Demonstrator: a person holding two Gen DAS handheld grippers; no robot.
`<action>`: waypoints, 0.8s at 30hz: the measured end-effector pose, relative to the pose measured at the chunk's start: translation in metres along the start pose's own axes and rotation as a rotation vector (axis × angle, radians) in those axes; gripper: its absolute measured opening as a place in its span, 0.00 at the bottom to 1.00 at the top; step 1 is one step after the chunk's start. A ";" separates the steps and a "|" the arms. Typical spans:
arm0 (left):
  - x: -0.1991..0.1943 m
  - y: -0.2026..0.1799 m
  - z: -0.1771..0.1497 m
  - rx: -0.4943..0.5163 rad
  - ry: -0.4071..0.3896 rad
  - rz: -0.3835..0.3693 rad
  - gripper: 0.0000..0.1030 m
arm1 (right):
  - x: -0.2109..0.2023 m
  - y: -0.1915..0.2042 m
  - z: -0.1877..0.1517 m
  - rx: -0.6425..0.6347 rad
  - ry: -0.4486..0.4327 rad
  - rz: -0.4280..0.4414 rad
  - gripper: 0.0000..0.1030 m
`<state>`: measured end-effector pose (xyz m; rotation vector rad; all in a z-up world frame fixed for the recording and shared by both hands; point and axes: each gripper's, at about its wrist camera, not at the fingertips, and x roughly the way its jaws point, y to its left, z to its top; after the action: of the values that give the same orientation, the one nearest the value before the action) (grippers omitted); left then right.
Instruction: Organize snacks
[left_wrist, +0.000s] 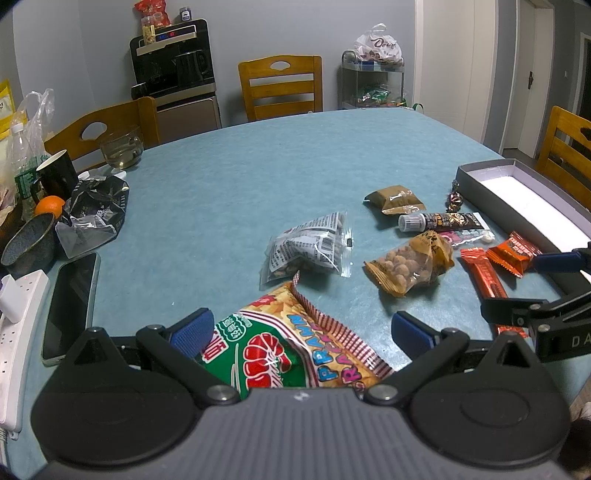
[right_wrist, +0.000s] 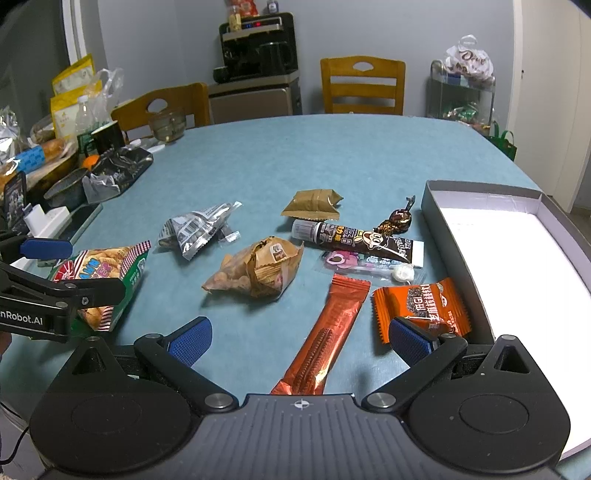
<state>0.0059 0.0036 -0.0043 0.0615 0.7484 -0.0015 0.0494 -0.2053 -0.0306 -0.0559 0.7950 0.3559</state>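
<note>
A: Blue cloth covers the table (right_wrist: 332, 147), with wooden chairs and a dark drinks machine behind it at twelve o'clock. Where does the sorting stand?

B: Barely begun, I judge. The grey box (right_wrist: 436, 218) at three o'clock in the right view shows only its white floor; every snack lies loose on the cloth.

A: And the left gripper (left_wrist: 301, 332)?

B: Spread wide, holding nothing. Its blue pads straddle the prawn cracker bag (left_wrist: 291, 350), which lies at six o'clock in that view, its top end reaching between the jaws. That looks like lining up for a pinch.

A: The right gripper (right_wrist: 300, 339)?

B: Also wide open and empty. The long orange bar (right_wrist: 328, 332) runs up between its fingers from six o'clock, and the square orange packet (right_wrist: 421, 302) sits just beside the right-hand pad, close to the box wall.

A: Why there?

B: Probably because those two lie nearest the box, so they make the shortest carry.

A: What else waits?

B: Toward twelve o'clock of the bar: a peanut pouch (right_wrist: 255, 273), a newsprint-patterned bag (right_wrist: 195, 229), a flat brown sachet (right_wrist: 314, 203), a dark chocolate tube (right_wrist: 358, 238), a pink lolly wrapper (right_wrist: 354, 264) touching the tube, and a foil candy (right_wrist: 397, 221) near the box corner.

A: Any risk?

B: The cracker bag is puffy; a hard squeeze might crush its contents.
</note>
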 end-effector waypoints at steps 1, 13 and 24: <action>0.000 0.000 0.000 0.000 0.000 0.001 1.00 | 0.000 0.000 0.000 0.000 0.000 0.000 1.00; -0.002 0.005 -0.004 -0.003 -0.008 0.011 1.00 | 0.000 -0.001 -0.005 0.004 0.004 0.002 1.00; -0.012 0.010 0.000 0.001 -0.033 0.040 1.00 | -0.001 0.003 -0.005 0.004 0.004 0.003 1.00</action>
<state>-0.0025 0.0130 0.0046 0.0776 0.7136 0.0353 0.0445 -0.2039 -0.0327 -0.0519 0.8001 0.3570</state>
